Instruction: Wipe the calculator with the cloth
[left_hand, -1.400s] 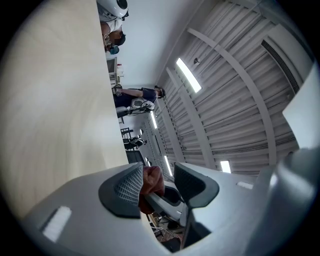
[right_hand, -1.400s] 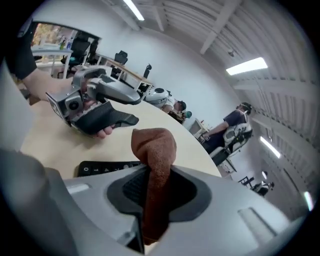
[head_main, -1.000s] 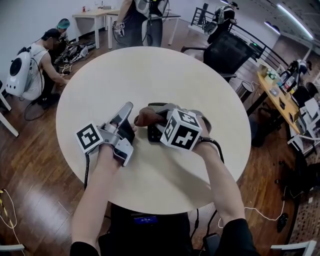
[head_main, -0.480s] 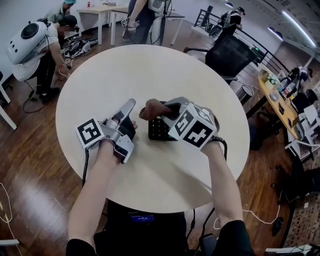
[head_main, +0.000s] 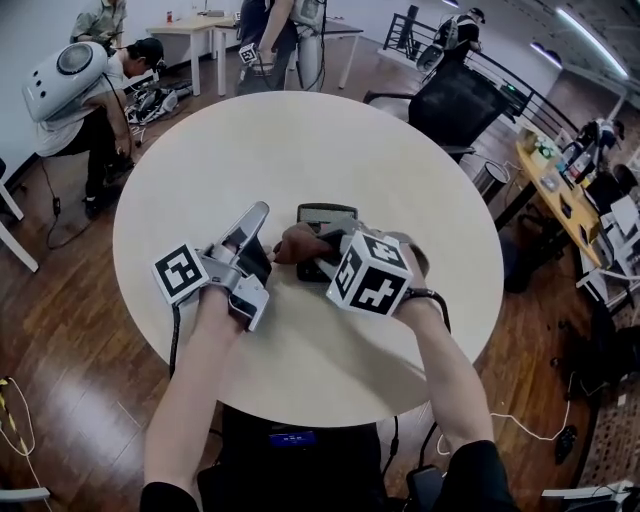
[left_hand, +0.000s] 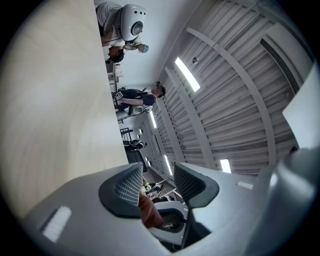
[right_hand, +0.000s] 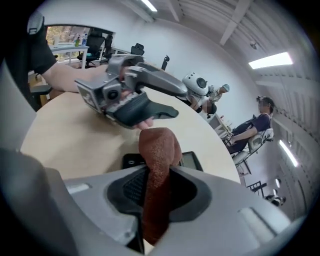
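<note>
A black calculator (head_main: 325, 215) lies flat near the middle of the round pale table (head_main: 400, 160), its display end pointing away from me. My right gripper (head_main: 312, 245) is shut on a folded brown cloth (head_main: 293, 243) and presses it onto the calculator's near half. In the right gripper view the cloth (right_hand: 159, 150) sticks out of the jaws over the calculator (right_hand: 192, 160). My left gripper (head_main: 250, 235) rests just left of the calculator, tilted upward and open. In its own view the left gripper (left_hand: 157, 182) has nothing between its pads.
The table's rim (head_main: 300, 415) is close to my body. Beyond the table stand a black office chair (head_main: 455, 100) at the back right and a desk (head_main: 200, 30) at the back. A person with a white backpack (head_main: 75, 70) crouches at the back left on the wooden floor.
My right gripper slid the cloth over the calculator toward its far end, then back toward me, so the display end now shows. The left gripper stayed put.
</note>
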